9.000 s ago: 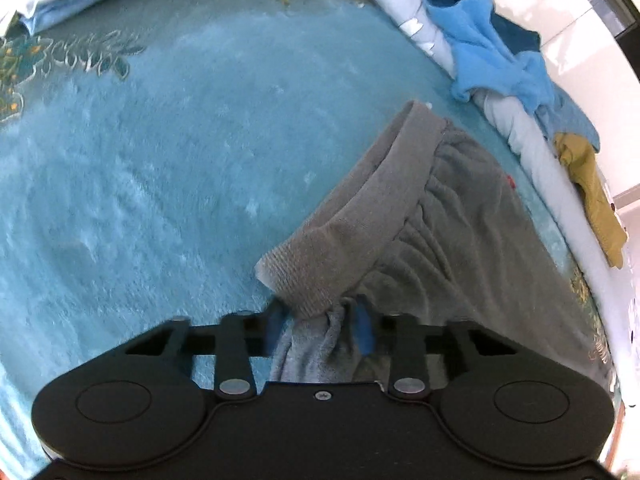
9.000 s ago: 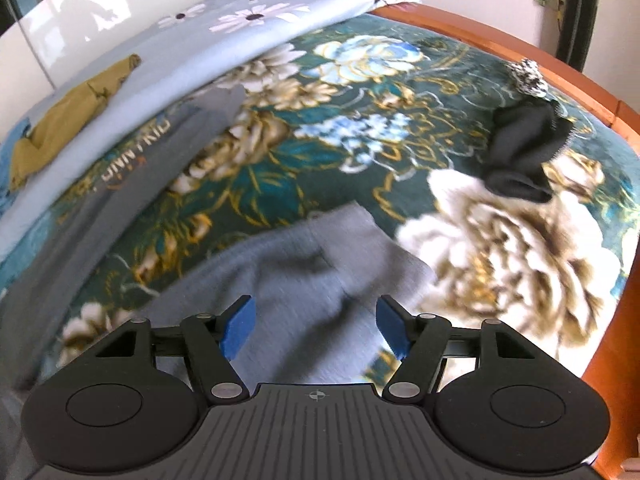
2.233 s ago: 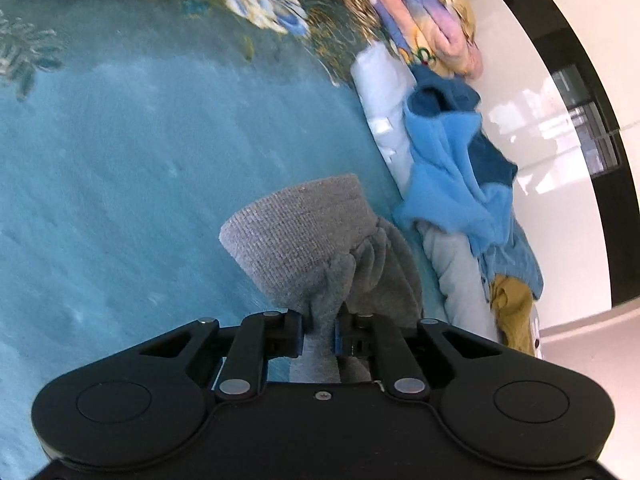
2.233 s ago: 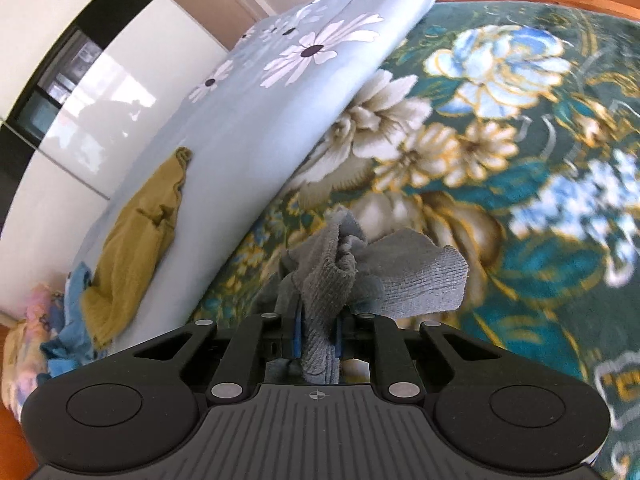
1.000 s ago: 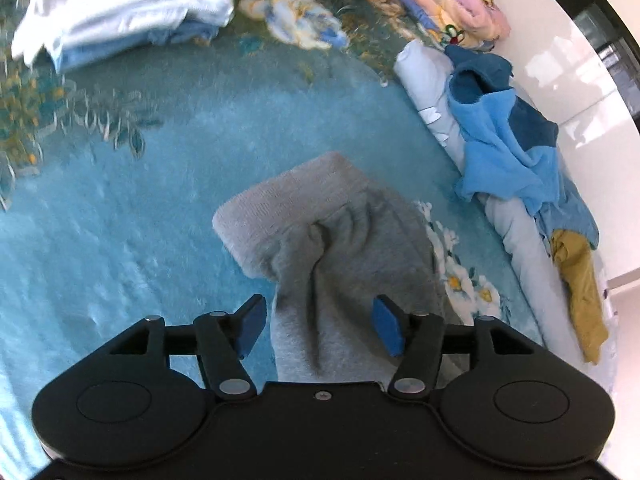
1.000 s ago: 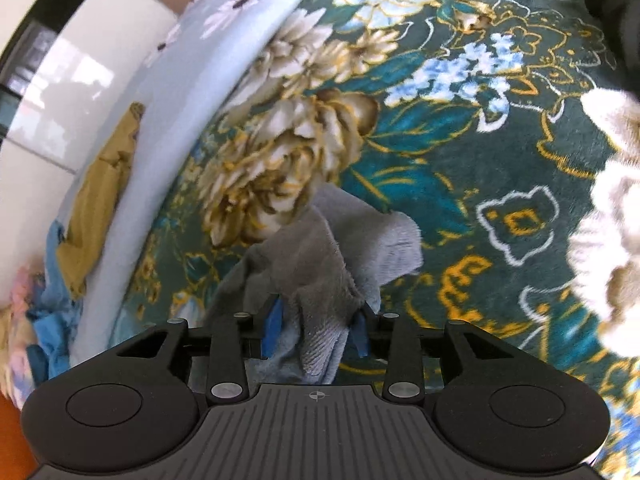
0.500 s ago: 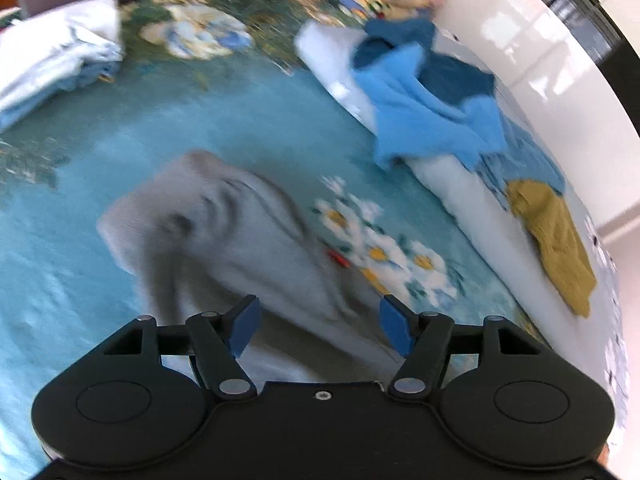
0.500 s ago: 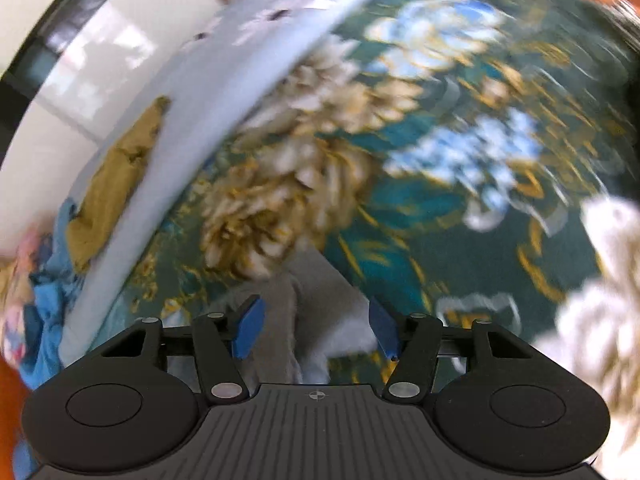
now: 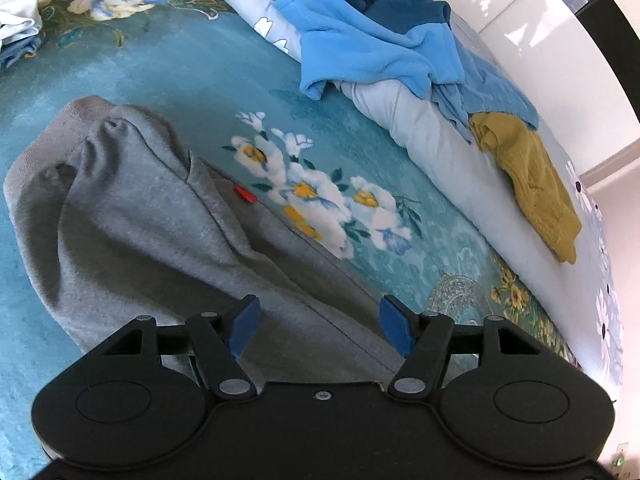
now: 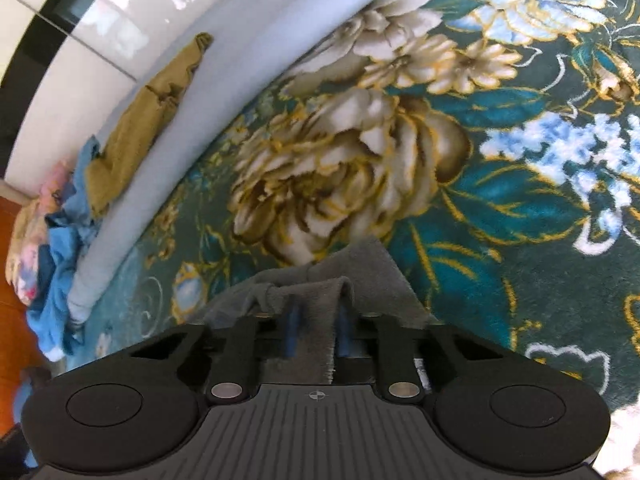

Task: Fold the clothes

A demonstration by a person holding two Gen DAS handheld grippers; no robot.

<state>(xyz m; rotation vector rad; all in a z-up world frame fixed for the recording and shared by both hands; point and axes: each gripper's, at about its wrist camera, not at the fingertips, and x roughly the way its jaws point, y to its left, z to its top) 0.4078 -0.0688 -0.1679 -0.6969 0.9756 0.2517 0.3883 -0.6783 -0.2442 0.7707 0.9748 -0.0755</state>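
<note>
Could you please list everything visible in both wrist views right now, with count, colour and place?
grey knit sweatpants: one, grey, spread on the blanket, small red tag on them
teal floral plush blanket: one, teal with flowers, covering the bed
pale blue rolled quilt: one, along the wall side
bright blue fleece top: one, heaped on the quilt
mustard knit garment: one, draped on the quilt
white folded laundry: one stack, far left edge
left gripper: fingers apart above the sweatpants
right gripper: fingers just closed, pinching grey fabric

sunlit glossy white wall [image 9: 516, 12] beside a floral teal bedspread [image 9: 192, 60].
</note>
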